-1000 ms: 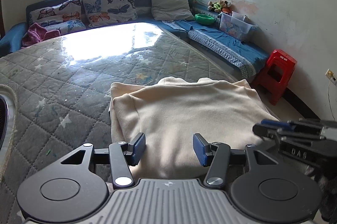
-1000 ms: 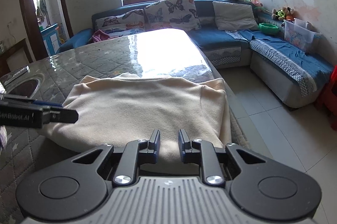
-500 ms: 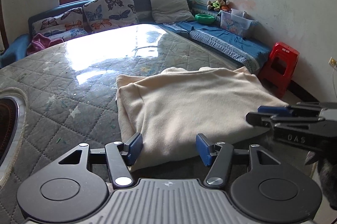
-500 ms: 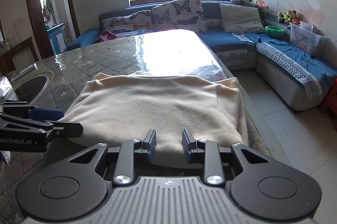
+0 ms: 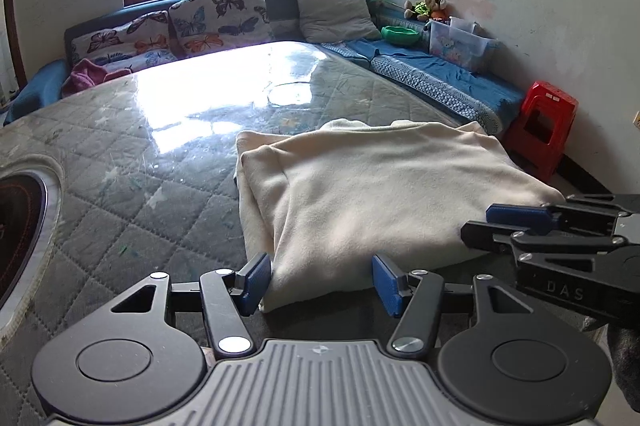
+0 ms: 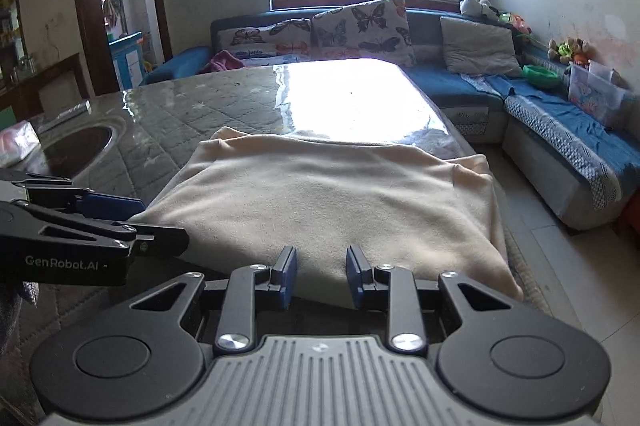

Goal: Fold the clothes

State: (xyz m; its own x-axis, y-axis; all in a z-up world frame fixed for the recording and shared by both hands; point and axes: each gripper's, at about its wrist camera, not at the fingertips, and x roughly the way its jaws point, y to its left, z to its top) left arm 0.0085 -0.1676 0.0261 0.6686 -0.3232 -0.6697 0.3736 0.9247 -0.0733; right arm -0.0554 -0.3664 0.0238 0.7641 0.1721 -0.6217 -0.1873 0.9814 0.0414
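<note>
A cream garment (image 5: 380, 194) lies folded in a rough rectangle near the front right corner of the quilted grey table (image 5: 140, 146). My left gripper (image 5: 320, 284) is open, and the garment's near left corner lies loose between its blue pads. My right gripper (image 6: 321, 274) stands open with a narrower gap at the near edge of the garment (image 6: 340, 194), its pads not pressing the cloth. Each gripper shows in the other's view: the right gripper (image 5: 486, 224) low by the garment's right side, the left gripper (image 6: 156, 222) by its left side.
A round dark inset with a metal rim (image 5: 16, 226) sits in the table at the left. The table's right edge drops to a tiled floor (image 6: 560, 286). Beyond are a blue corner sofa (image 6: 560, 130) with cushions and a red stool (image 5: 544, 130).
Both grippers have drawn back, so the garment's near edge now shows at the pads. The right jaws have widened a little.
</note>
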